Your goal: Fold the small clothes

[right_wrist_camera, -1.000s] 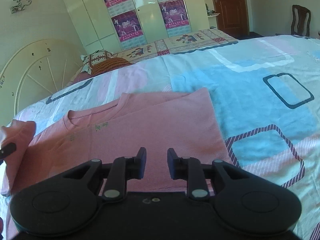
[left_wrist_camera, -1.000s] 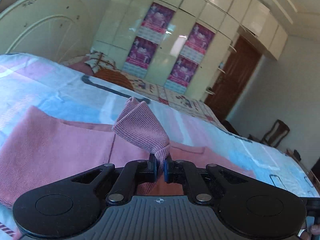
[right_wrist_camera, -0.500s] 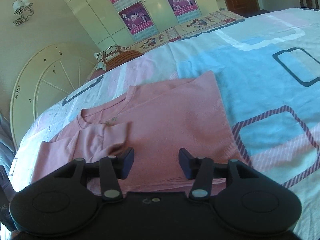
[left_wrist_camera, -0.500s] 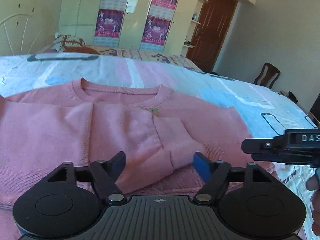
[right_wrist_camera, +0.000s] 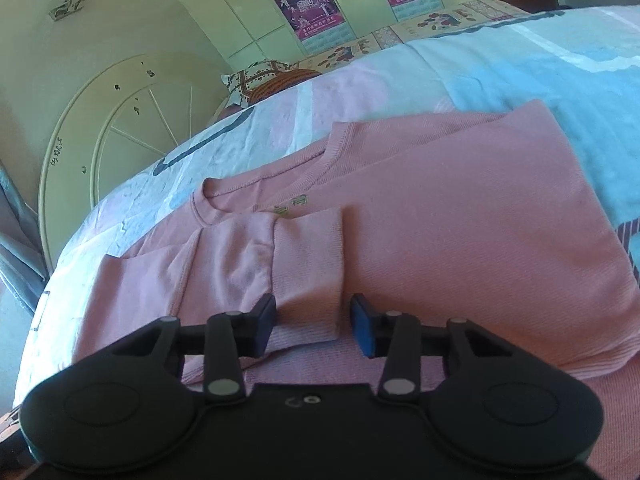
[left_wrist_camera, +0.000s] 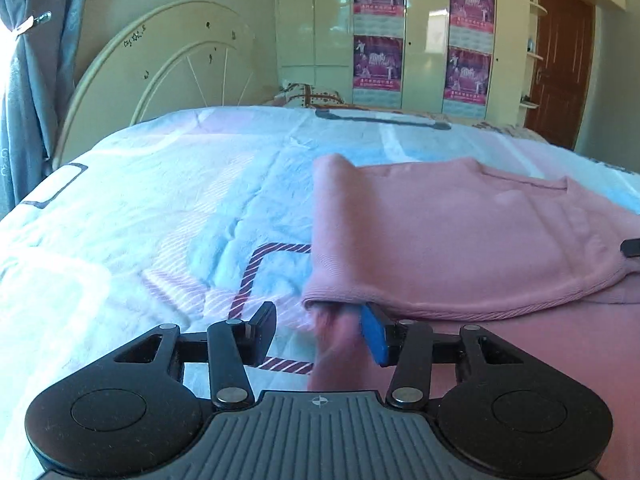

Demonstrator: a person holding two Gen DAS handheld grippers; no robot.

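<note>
1. Left wrist view. The pink sweater (left_wrist_camera: 460, 240) lies flat on the bed (left_wrist_camera: 160, 216), its left side folded in over the body. The left gripper (left_wrist_camera: 318, 330) sits low at the near left corner of the hem. Its jaws stand apart and are closing; a blurred bit of pink fabric lies between them, nearer the blue pad, and I see no pinch yet. A black tip of the other tool shows at the right edge.

2. Right wrist view. The sweater is spread neckline-away, with the folded sleeve (right_wrist_camera: 308, 264) laid across the chest, its cuff end toward the camera. The right gripper (right_wrist_camera: 314, 326) hovers just over that cuff near the hem. Jaws apart and closing; the cuff lies in the gap, pads not pressing on it.

3. Step in hand (judgement): sleeve fold-in appears done on one side; both tools are setting up a hem grasp.

4. Next move (judgement): pinch both layers at the hem, lift evenly, carry toward the neckline without dragging the sleeve loose.
</note>
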